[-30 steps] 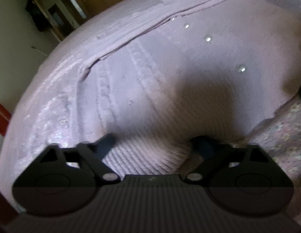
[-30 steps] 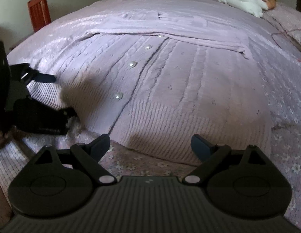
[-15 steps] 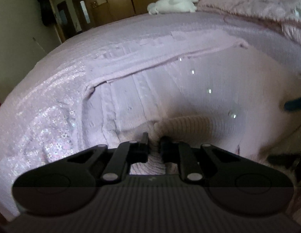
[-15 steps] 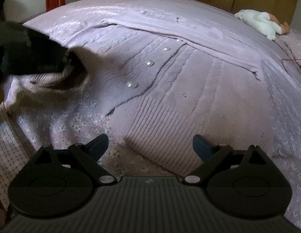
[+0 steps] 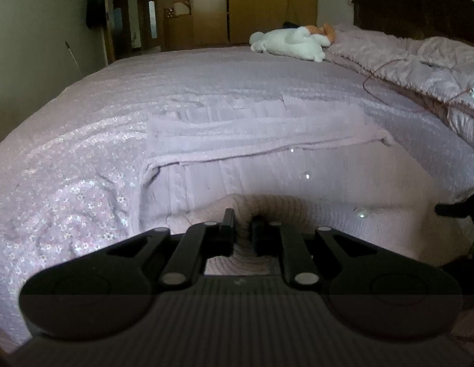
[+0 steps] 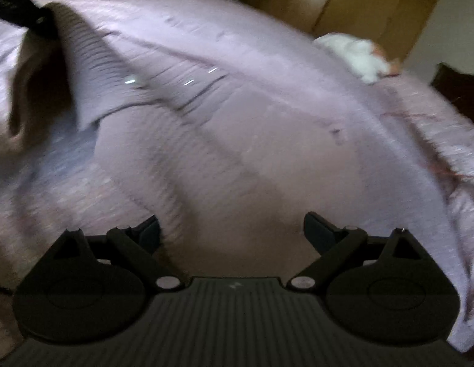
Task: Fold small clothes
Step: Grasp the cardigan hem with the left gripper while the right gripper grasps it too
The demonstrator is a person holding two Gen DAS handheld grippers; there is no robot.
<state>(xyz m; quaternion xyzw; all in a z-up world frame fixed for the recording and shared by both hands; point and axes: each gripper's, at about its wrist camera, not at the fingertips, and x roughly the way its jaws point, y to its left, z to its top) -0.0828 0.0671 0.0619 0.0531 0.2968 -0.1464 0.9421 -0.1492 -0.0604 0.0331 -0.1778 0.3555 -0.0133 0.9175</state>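
1. Left gripper [image 5: 242,224]: fingers [image 5: 227,218] clenched on the ribbed hem of the lilac cardigan [image 5: 267,165]; the pinched knit bunches up between them and is lifted off the bed.
2. Right gripper [image 6: 231,229]: fingers [image 6: 149,231] spread wide and released, nothing between them, hovering low over the cardigan's near edge.
3. Cardigan lies flat on the bed [image 5: 84,165], front up, a folded sleeve band across its far side; only the left-hand hem corner is raised.
4. Left wrist view is sharp and alone shows: the row of shiny buttons [image 5: 306,176] running toward the collar, the floral pattern of the bedspread, the dark headboard [image 5: 420,12], a rumpled quilt [image 5: 435,58] with a thin reddish cord [image 5: 377,73] on it, wooden wardrobe doors [image 5: 267,3] and a doorway behind.
5. The same view catches a dark piece of the right gripper at the right edge, beside the cardigan.
6. Right wrist view is motion-blurred; buttons show only as bright streaks there.
7. Right wrist view alone shows the lift from outside: the left gripper [image 6: 26,18] at upper left with the ribbed hem [image 6: 84,61] hanging from it, raised off the bed, dark shadow beneath the lifted flap.
8. Both views show the white plush toy [image 5: 290,41] at the far side of the bed, near the quilt, well apart from the cardigan.
9. A red object shows at the right view's top left edge; cannot tell what it is.
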